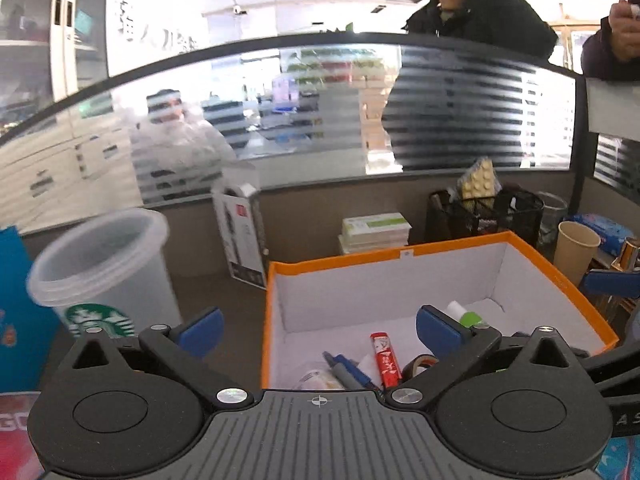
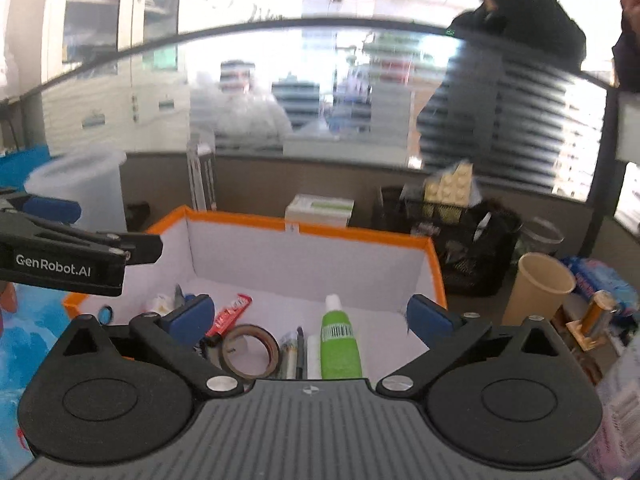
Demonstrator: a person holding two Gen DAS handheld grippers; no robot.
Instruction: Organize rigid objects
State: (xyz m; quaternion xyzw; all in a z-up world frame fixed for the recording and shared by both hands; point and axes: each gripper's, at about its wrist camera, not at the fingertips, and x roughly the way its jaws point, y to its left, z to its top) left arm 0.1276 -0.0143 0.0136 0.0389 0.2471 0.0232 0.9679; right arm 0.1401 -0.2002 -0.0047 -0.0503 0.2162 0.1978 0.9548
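An orange-rimmed box with a white inside holds a red tube, pens, a tape roll and a green bottle. My left gripper is open and empty, above the box's near-left edge. In the right wrist view the same box shows the green bottle, tape roll, red tube and pens. My right gripper is open and empty over the box's near side. The left gripper's fingers show at the left.
A clear Starbucks cup stands left of the box. A paper cup, a black mesh organiser, stacked small boxes and a tall white carton stand behind and right. A glass partition with people behind it closes the back.
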